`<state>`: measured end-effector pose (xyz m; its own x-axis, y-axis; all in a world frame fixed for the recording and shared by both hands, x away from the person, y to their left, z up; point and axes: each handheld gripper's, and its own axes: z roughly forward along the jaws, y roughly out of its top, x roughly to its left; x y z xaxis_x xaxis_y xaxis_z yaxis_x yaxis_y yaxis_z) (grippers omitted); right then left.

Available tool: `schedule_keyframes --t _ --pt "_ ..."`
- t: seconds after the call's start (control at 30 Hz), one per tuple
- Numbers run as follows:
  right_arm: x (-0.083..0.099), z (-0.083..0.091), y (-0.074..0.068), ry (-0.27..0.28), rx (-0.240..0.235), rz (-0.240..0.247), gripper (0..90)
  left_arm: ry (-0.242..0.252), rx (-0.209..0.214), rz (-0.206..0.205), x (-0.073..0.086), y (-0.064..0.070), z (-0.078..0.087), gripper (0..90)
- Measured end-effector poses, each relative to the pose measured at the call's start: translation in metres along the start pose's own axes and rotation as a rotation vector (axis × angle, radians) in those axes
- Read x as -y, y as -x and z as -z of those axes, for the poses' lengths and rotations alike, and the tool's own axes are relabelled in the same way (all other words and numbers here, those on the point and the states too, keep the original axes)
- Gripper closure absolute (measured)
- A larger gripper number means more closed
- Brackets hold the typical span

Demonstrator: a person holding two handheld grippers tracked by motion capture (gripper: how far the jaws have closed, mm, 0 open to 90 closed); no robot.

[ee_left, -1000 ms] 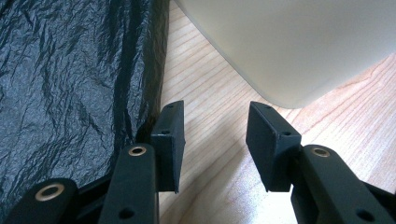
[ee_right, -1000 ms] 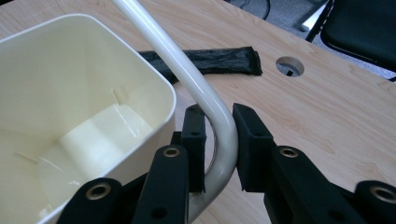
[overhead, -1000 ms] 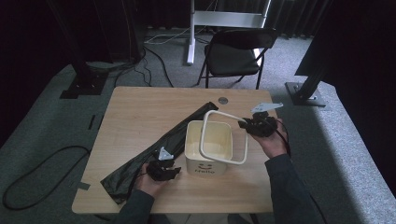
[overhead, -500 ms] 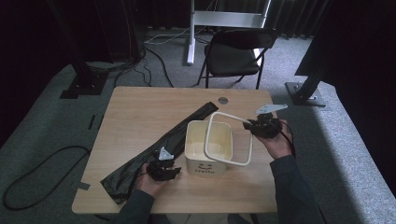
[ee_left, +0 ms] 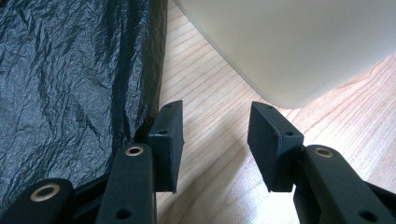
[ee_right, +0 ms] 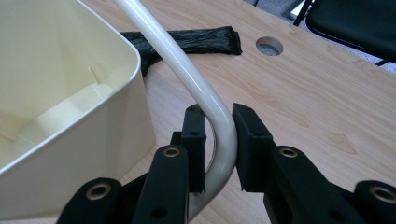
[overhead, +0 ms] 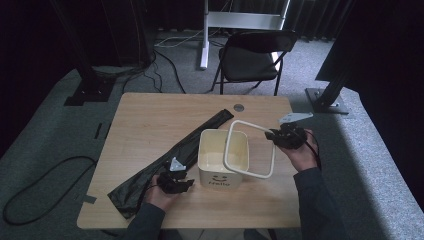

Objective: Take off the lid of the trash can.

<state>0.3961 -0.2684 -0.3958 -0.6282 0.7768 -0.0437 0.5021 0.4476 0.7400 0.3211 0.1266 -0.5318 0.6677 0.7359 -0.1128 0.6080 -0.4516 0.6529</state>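
Clamping smooth cream tubular ring (ee_right: 205,100): right hand-held gripper (ee_right: 218,140).

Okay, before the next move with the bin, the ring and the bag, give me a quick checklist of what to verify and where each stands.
1. Right claw shut on the ring at its corner: ok.
2. Ring lifted off the bin, tilted beside it: ok.
3. Bin upright on the table, inside empty: ok.
4. Left claw open, holding nothing: ok.
5. Black bag gripped for lining the bin: not ok, it lies flat beside the left claw.
6. Bag's open end found: cannot tell.
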Motion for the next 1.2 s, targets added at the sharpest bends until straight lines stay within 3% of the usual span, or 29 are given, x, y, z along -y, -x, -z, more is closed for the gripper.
schedule_keyframes --t 1.2 --pt "0.016 0.015 0.019 -0.023 0.037 -0.001 76.3 0.006 0.006 -0.006 0.001 0.000 0.000 53.7"
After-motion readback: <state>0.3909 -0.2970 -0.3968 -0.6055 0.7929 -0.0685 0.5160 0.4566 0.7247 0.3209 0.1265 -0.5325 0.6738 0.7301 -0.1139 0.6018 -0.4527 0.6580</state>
